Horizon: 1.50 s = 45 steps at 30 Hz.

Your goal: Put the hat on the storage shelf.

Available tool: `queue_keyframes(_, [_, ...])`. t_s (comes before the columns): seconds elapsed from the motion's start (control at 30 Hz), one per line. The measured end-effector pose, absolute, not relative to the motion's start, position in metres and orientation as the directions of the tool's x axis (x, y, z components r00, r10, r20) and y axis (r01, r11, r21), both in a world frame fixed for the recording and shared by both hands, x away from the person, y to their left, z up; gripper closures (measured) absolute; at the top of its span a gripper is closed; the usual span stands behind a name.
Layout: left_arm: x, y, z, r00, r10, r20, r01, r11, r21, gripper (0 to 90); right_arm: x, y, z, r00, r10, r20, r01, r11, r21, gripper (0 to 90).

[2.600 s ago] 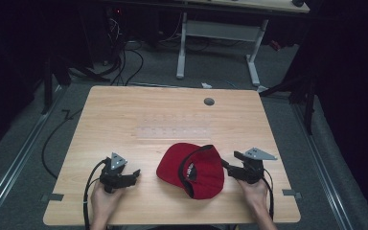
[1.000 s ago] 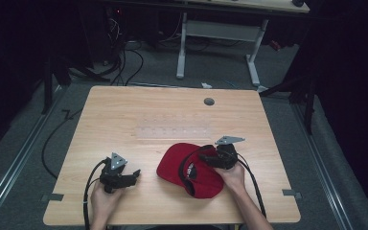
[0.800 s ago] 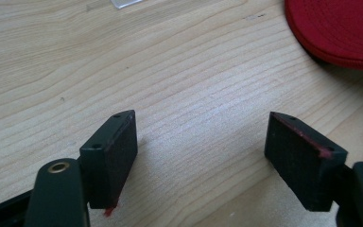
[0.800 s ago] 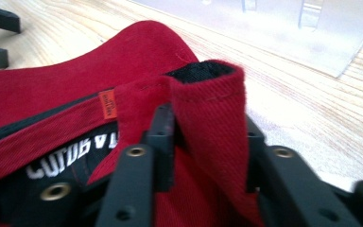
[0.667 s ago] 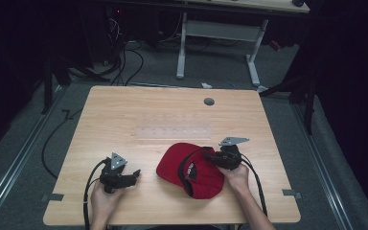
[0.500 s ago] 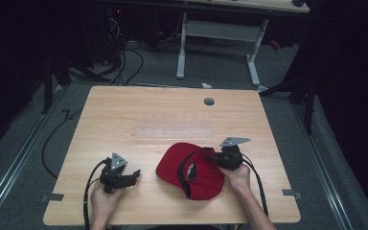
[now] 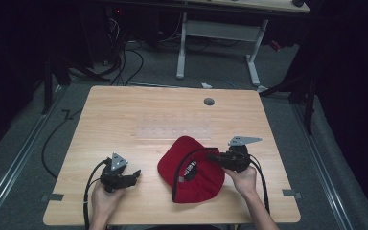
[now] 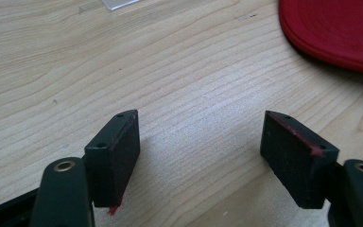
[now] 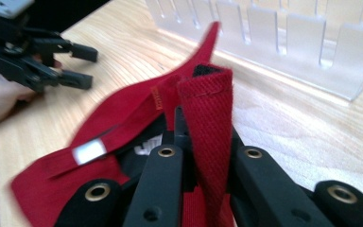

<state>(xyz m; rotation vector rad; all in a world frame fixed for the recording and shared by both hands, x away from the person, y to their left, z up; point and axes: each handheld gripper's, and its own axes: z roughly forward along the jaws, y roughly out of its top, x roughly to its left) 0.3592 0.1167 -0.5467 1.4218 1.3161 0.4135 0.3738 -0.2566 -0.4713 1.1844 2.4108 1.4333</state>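
The red cap [image 7: 191, 172] sat at about 5 o'clock on the table [image 7: 124, 120]. Right gripper [image 7: 215, 157] had just clamped its soft, floppy back strap; seemed a decent hold. Left gripper [image 7: 135, 175] was wide open, empty, at 7 o'clock.

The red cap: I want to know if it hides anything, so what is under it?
Around the red cap only the bare wooden table shows. The right gripper has pinched its strap. Whatever lies under the cap's cloth is covered and cannot be seen.
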Motion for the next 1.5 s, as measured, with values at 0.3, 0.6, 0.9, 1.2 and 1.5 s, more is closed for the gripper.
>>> queue_keyframes(0.3, [0.356, 0.114, -0.546, 0.334, 0.856, -0.394, 0.478, 0.207, 0.854, 28.8, 0.365, -0.251, -0.443, -0.715, 0.646, 0.267, 0.526, 0.245, 0.815, 85.3])
queue_keyframes(0.6, [0.338, 0.098, -0.535, 0.433, 0.834, -0.340, 0.393, 0.165, 0.905, 29.0, 0.361, -0.247, -0.427, -0.717, 0.645, 0.262, 0.514, 0.237, 0.824, 85.3])
queue_keyframes(0.9, [0.330, 0.074, -0.524, 0.523, 0.798, -0.300, 0.356, 0.115, 0.927, 28.8, 0.361, -0.246, -0.414, -0.723, 0.633, 0.277, 0.507, 0.213, 0.836, 85.3])
queue_keyframes(1.2, [0.332, 0.058, -0.521, 0.542, 0.785, -0.299, 0.360, 0.104, 0.927, 27.5, 0.360, -0.242, -0.402, -0.737, 0.607, 0.298, 0.500, 0.192, 0.845, 85.3])
queue_keyframes(1.5, [0.337, 0.046, -0.522, 0.550, 0.770, -0.323, 0.389, 0.106, 0.915, 23.3, 0.360, -0.232, -0.389, -0.753, 0.580, 0.311, 0.490, 0.178, 0.854, 85.3])
